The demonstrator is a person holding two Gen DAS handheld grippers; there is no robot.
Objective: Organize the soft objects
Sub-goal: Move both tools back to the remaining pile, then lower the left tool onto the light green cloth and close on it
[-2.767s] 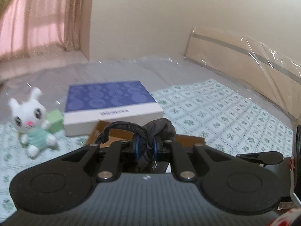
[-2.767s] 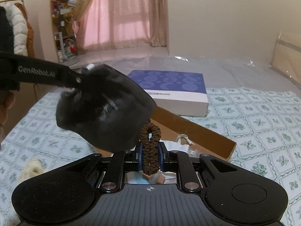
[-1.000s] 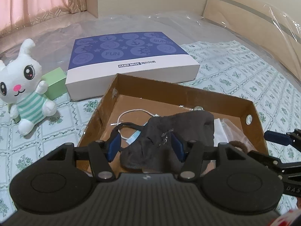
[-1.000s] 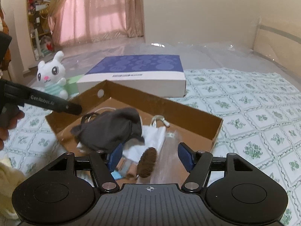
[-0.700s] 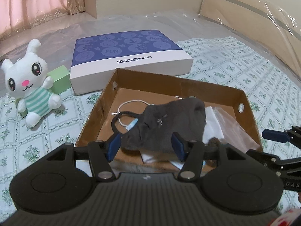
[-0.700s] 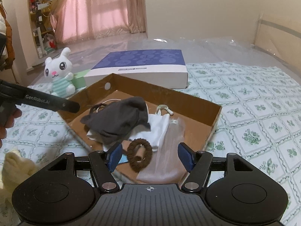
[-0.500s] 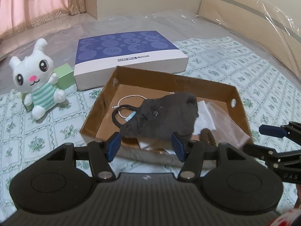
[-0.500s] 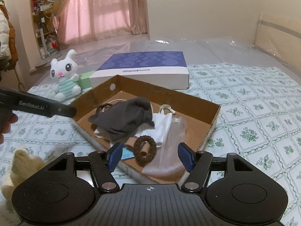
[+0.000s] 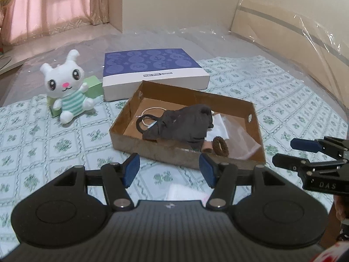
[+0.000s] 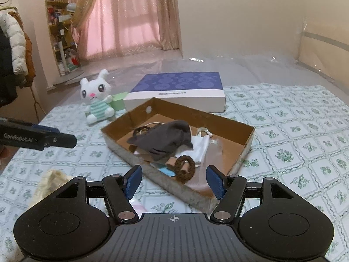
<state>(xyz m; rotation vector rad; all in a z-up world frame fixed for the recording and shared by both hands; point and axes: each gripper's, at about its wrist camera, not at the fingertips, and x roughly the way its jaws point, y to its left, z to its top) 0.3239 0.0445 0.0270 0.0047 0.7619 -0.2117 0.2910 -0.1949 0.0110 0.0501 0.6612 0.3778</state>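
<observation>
We find the left gripper (image 9: 167,169) with its blue-padded jaws standing apart and nothing between them; it hangs over the bed's quilt (image 9: 43,152), short of the near wall of the cardboard tray (image 9: 152,147). The right gripper (image 10: 174,182) is likewise spread and empty, just before the tray's near corner.

The tray is a shallow rectangle of brown corrugated card with punched holes in its end walls. Inside it lies the dark grey cloth (image 9: 183,124), soft, crumpled into a hump, with a black loop strap trailing toward the left end. Beside it, against the near wall, rests the brown hair tie (image 10: 185,168), a knitted ring of ribbed texture. A white folded fabric piece (image 10: 201,147) and a clear plastic bag (image 9: 242,142) lie under and next to these, and a thin white cord curls on the tray floor.

Behind the tray sits a flat rigid box (image 9: 152,69), white-sided with a blue lid printed in circles. To its left a white plush rabbit (image 9: 67,89) in a striped green shirt sits upright against a small green carton (image 9: 93,86). The quilt is white with a green floral grid; a fluffy cream item (image 10: 51,185) shows at the lower left of the right view.
</observation>
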